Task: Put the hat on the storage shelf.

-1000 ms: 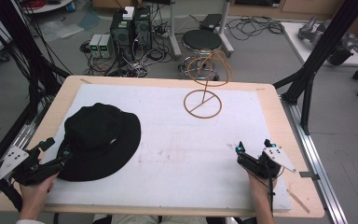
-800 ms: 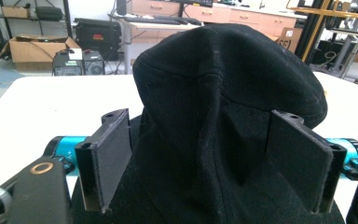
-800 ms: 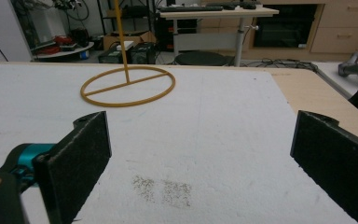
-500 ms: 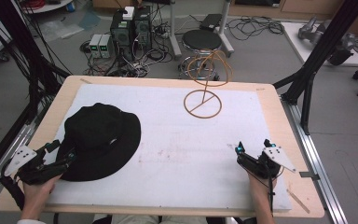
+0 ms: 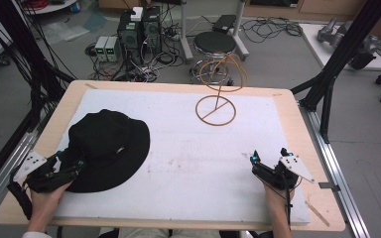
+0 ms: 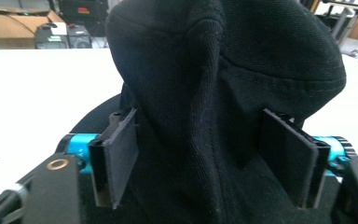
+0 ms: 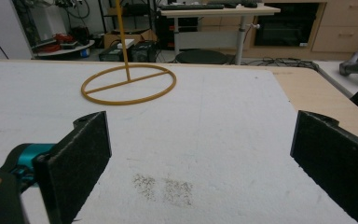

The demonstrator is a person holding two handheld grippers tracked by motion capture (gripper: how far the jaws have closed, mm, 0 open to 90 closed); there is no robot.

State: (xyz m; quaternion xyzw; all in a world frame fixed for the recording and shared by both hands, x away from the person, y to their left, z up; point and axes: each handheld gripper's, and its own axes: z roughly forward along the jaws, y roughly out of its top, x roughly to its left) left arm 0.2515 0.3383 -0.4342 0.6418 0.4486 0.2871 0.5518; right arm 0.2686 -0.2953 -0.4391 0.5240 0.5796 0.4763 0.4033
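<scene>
so the black hat sits on the left side of the white mat, crown up, brim spread flat around it. the mat covers most of the wooden table.

left gripper is down at the near-left edge of the hat, pushed in over the brim. in the left gripper view a bunched-up fold of the hat rises right between the two jaws and takes up most of the gap. the jaws have just been closing in on it, but they're not squeezing yet as far as i can see: the left pad looks about level with the edge of the fabric and the right pad sits just beside it, with no pinch showing in the cloth. so wide-ish jaws, hat between them, no real grip.

right gripper is way over on the near-right part of the mat, well apart from the hat, held low by the right hand. in the right gripper view its jaws stand wide with bare mat between them, plus a faint smudge on the mat a bit ahead.

at the far side of the mat, right of centre, there's a yellow wire stand: ring base flat on the mat, a stem going up into a loop. nothing touches it.

behind the table there's a stool and some boxes with cables on the floor.
</scene>
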